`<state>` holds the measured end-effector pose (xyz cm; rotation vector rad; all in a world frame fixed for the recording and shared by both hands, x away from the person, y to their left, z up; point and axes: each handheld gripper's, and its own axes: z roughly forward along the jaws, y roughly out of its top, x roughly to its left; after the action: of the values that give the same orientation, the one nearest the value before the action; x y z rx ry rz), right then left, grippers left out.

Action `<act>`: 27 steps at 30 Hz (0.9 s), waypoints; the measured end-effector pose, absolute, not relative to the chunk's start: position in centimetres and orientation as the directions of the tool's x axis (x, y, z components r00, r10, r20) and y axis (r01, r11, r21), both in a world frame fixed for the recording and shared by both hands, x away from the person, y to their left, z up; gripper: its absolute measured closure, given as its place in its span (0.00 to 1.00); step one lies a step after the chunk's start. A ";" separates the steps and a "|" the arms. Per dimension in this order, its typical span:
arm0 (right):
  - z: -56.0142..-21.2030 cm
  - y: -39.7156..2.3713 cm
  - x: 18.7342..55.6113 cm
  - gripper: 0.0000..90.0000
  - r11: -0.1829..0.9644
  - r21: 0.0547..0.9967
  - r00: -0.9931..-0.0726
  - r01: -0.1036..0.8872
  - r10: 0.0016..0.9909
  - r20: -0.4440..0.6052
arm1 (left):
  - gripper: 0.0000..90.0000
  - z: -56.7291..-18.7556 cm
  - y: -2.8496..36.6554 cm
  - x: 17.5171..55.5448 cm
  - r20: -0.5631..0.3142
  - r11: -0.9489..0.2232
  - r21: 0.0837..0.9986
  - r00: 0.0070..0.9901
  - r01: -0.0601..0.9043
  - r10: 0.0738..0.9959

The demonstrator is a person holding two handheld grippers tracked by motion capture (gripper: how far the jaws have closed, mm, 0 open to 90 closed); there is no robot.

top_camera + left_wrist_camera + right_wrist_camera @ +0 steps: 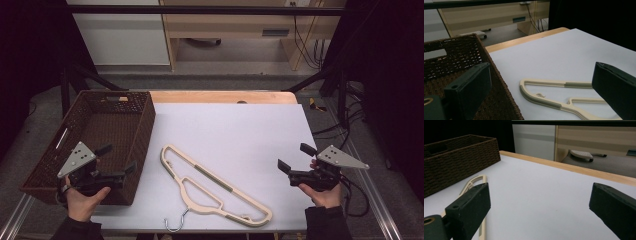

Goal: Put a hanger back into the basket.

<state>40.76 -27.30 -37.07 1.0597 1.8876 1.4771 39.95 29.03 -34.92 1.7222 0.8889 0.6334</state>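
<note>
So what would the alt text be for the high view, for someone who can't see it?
A cream clothes hanger lies on a white table between two hand-held grippers, the left gripper and right gripper, both open and empty. A dark woven basket sits at the table's left.

cream hanger (215, 186) with grey-green grip strips, metal hook, flat on white tabletop, near front edge
</note>
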 end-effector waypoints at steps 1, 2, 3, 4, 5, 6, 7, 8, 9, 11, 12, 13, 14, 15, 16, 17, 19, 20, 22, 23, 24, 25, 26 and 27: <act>-37.1 -27.3 40.8 0.04 0.106 0.959 -0.562 0.264 0.825 0.064 | 0.02 -35.0 29.0 40.0 -0.006 -0.181 0.948 0.585 0.261 0.811; -37.0 -27.2 40.8 0.04 0.110 0.958 -0.562 0.266 0.825 0.061 | 0.02 -35.0 29.0 40.0 -0.006 -0.181 0.948 0.585 0.261 0.811; -37.0 -27.2 40.8 0.04 0.110 0.958 -0.562 0.266 0.825 0.061 | 0.02 -35.1 29.0 40.0 -0.006 -0.182 0.948 0.585 0.262 0.811; -37.0 -27.1 40.8 0.04 0.118 0.956 -0.564 0.269 0.824 0.057 | 0.02 -35.1 29.0 40.0 -0.006 -0.183 0.947 0.585 0.264 0.811; -36.9 -26.9 40.8 0.04 0.123 0.954 -0.567 0.274 0.822 0.057 | 0.02 -35.1 29.1 40.0 -0.006 -0.184 0.946 0.585 0.266 0.811; -36.9 -26.7 40.7 0.04 0.131 0.951 -0.569 0.279 0.821 0.054 | 0.02 -35.2 29.1 39.9 -0.007 -0.185 0.946 0.585 0.268 0.811; -36.9 -26.5 40.7 0.04 0.140 0.949 -0.572 0.283 0.819 0.050 | 0.02 -35.2 29.1 39.9 -0.008 -0.185 0.945 0.584 0.269 0.812; -36.8 -25.9 40.7 0.05 0.161 0.942 -0.584 0.295 0.811 0.044 | 0.02 -35.3 29.1 39.9 -0.004 -0.189 0.944 0.584 0.269 0.812; -36.8 -25.9 40.7 0.05 0.161 0.942 -0.584 0.295 0.811 0.044 | 0.02 -35.3 29.1 39.9 -0.004 -0.189 0.944 0.584 0.269 0.812; -36.7 -25.3 40.7 0.05 0.188 0.934 -0.603 0.304 0.797 0.036 | 0.02 -35.3 29.0 40.0 0.000 -0.194 0.943 0.584 0.269 0.812; -36.6 -24.6 40.7 0.06 0.223 0.923 -0.621 0.313 0.784 0.021 | 0.03 -35.3 28.9 40.0 0.002 -0.198 0.942 0.585 0.271 0.811; -36.6 -24.6 40.7 0.06 0.223 0.923 -0.621 0.313 0.784 0.021 | 0.03 -35.3 28.9 40.0 0.002 -0.198 0.942 0.585 0.271 0.811; -36.5 -23.7 40.6 0.06 0.263 0.909 -0.639 0.324 0.769 0.005 | 0.03 -35.3 28.9 40.0 0.003 -0.198 0.943 0.587 0.269 0.810; -36.5 -23.3 40.5 0.06 0.281 0.901 -0.648 0.331 0.762 0.000 | 0.03 -35.3 28.9 40.0 0.003 -0.198 0.943 0.587 0.269 0.810; -36.5 -22.8 40.4 0.07 0.292 0.895 -0.656 0.336 0.755 0.000 | 0.03 -35.3 28.8 39.9 0.004 -0.200 0.942 0.587 0.269 0.810; -36.4 -22.4 40.4 0.08 0.308 0.888 -0.672 0.342 0.741 0.002 | 0.03 -35.3 28.8 39.9 0.010 -0.205 0.941 0.587 0.268 0.809; -36.5 -21.9 40.3 0.08 0.325 0.878 -0.682 0.351 0.732 0.002 | 0.03 -35.3 28.7 40.0 0.011 -0.207 0.941 0.587 0.268 0.810; -36.5 -21.4 40.2 0.09 0.344 0.867 -0.693 0.360 0.721 0.002 | 0.03 -35.3 28.7 40.0 0.011 -0.209 0.940 0.587 0.269 0.809; -36.6 -20.4 40.1 0.09 0.391 0.843 -0.716 0.369 0.698 -0.010 | 0.03 -35.4 28.6 40.0 0.018 -0.215 0.939 0.586 0.268 0.810; -36.8 -19.3 39.9 0.10 0.433 0.820 -0.736 0.375 0.677 -0.021 | 0.03 -35.4 28.6 40.0 0.018 -0.214 0.939 0.585 0.268 0.811; -36.9 -18.8 39.8 0.11 0.450 0.809 -0.743 0.378 0.669 -0.025 | 0.03 -35.4 28.6 40.0 0.016 -0.213 0.939 0.586 0.269 0.810; -37.1 -18.4 39.7 0.12 0.467 0.800 -0.753 0.378 0.658 -0.028 | 0.03 -35.4 28.6 40.0 0.015 -0.212 0.940 0.586 0.268 0.810; -37.2 -18.0 39.6 0.13 0.482 0.789 -0.762 0.381 0.647 -0.027 | 0.03 -35.4 28.6 40.0 0.016 -0.213 0.940 0.587 0.268 0.810; -37.4 -17.6 39.6 0.14 0.495 0.779 -0.768 0.384 0.640 -0.028 | 0.03 -35.4 28.6 40.0 0.016 -0.213 0.940 0.587 0.268 0.810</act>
<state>39.55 -17.56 -37.36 0.8606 2.4295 1.1494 39.97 28.61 -35.39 1.7637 0.8875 0.6425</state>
